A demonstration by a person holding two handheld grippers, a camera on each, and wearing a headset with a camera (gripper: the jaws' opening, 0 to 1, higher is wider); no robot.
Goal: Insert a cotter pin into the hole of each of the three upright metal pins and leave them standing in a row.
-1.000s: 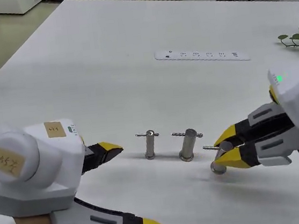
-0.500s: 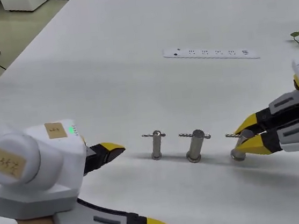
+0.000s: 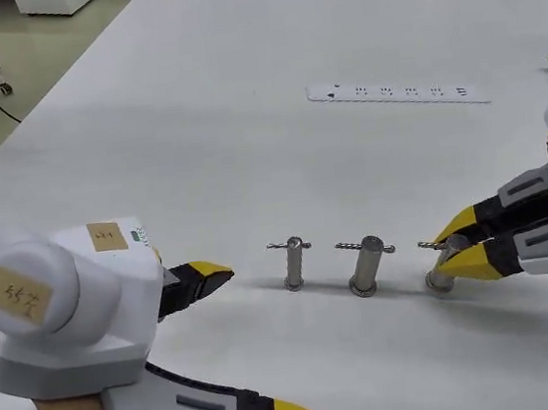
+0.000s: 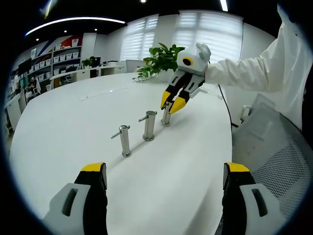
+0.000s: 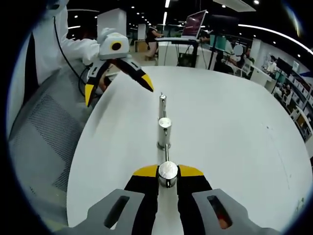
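The white desk [image 3: 248, 149] carries the whole job, and the work looks close to done. The left gripper [image 3: 259, 348] hangs low at the near side with its jaws spread wide, holding nothing, well apart from the row. The right gripper [image 3: 452, 244] comes in from the far right, its jaws clenched on the third pin [image 3: 440, 273]. In the right gripper view that pin's round head sits squarely between the two yellow tips. A white power strip [image 3: 395, 94] lies further back, clear of the work.

The three metal pins stand upright in a line across the desk: the first pin [image 3: 293, 267], the middle pin [image 3: 365, 269] and the gripped one at the right end. Each shows a thin cotter pin crossing near its head: one at the first [image 3: 281, 246], one at the middle [image 3: 348, 246], and one poking out leftward from the third [image 3: 427, 245].

So the step in hand is, by my reading, the last one: settling the third pin in the row. The next move calls for a gentle release and a straight withdrawal, so the jaws do not tip the pin or catch its cotter pin.

As for writing, two tan stickers on the left gripper's housing, a larger one [image 3: 21, 291] and a smaller one [image 3: 107, 237], bear handwritten marks too small to read.
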